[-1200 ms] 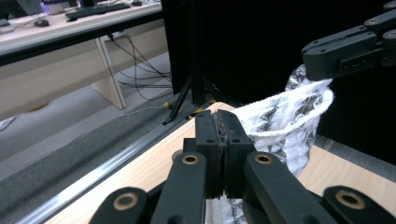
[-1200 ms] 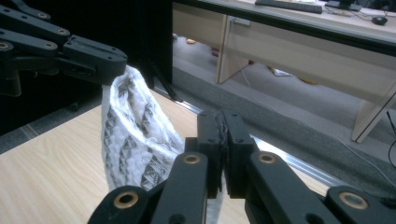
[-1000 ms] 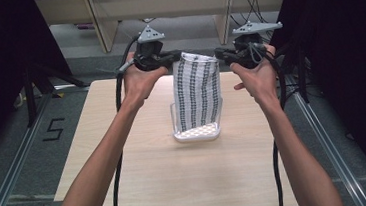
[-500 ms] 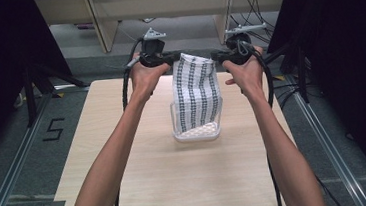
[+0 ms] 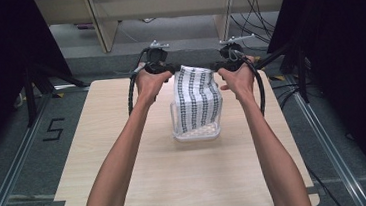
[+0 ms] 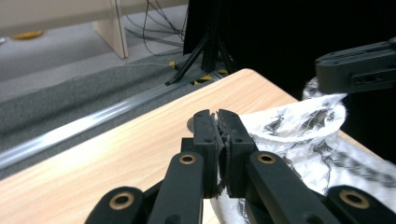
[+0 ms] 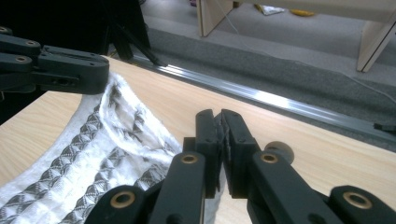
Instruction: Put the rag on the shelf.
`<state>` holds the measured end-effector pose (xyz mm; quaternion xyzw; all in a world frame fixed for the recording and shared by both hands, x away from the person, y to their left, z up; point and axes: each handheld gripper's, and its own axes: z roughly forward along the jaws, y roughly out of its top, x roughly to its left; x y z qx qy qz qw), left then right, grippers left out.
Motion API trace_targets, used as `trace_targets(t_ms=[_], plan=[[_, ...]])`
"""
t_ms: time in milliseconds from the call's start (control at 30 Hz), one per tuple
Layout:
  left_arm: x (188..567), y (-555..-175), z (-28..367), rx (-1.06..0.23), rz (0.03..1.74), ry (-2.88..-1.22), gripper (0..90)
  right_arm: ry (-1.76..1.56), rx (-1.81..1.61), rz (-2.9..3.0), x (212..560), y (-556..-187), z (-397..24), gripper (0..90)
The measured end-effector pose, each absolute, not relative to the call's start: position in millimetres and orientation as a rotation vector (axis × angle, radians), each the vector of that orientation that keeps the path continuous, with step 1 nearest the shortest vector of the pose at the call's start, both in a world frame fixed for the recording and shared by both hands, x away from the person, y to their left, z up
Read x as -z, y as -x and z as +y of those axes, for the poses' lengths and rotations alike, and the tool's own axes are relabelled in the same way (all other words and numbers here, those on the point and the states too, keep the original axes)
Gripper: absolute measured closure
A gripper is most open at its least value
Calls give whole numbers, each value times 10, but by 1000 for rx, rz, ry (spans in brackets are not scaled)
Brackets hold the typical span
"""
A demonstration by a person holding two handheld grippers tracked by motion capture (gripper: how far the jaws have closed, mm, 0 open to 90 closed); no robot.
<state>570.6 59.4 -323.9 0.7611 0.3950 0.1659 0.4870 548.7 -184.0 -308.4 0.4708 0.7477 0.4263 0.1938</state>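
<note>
I hold the patterned cloth (image 5: pixel 199 99) by its two top corners, one corner in each claw. My left gripper (image 5: pixel 164 68) is pressed together on the left corner; in the left gripper view its jaws sit nearly flush with a thin fold of the cloth (image 6: pixel 299 126) pinched between the pads. My right gripper (image 5: pixel 223 66) is likewise clamped on the right corner; in the right gripper view the cloth (image 7: pixel 100 154) runs up into the closed jaws.

The cloth is white with dark vertical bands of small geometric print. It hangs stretched between the claws and drapes down over a clear plastic container (image 5: pixel 197 132). Its lower edge reaches the container's near rim, and whether it goes inside I can't tell.

The container stands on the light wooden table (image 5: pixel 128 188), about the middle of its width and towards the far half. Both claws are above and behind the container, left claw to its left, right claw to its right, near the table's far edge. My forearms reach in from the near edge on either side of the container.

Left gripper view also shows my right gripper (image 6: pixel 357 70) biting the far corner. Right gripper view shows my left gripper (image 7: pixel 60 70) the same way. A small round grey knob (image 7: pixel 279 151) sits on the table just behind the right jaws.
</note>
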Motion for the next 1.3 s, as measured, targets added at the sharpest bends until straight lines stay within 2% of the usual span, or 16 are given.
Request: trace_targets(t_ms=[233,333,467,533,1100,1233,1300], plan=[[3452,-5767,611,-370,1006,-1865,841,-1351,-1153,2130,3212,-5565,-1807,830],[3529,-5785,614,-311,1011,-1913,747,-1396,-1114,2147,3258,-5576,-1820,802],[3554,-5784,621,-295,1027,-1926,623,-1423,-1105,2141,3277,-5575,-1845,766],[3556,-5784,642,-289,1039,-1918,601,-1431,-1098,2141,3275,-5574,-1867,745],[3410,-5637,737,-309,1012,-1929,592,-1394,-1114,2160,3170,-5478,-1937,669],[3381,-5595,753,-316,1007,-1935,559,-1386,-1111,2161,3148,-5451,-1949,644],[3365,-5565,761,-319,1011,-1935,490,-1378,-1124,2157,3128,-5427,-1957,617]])
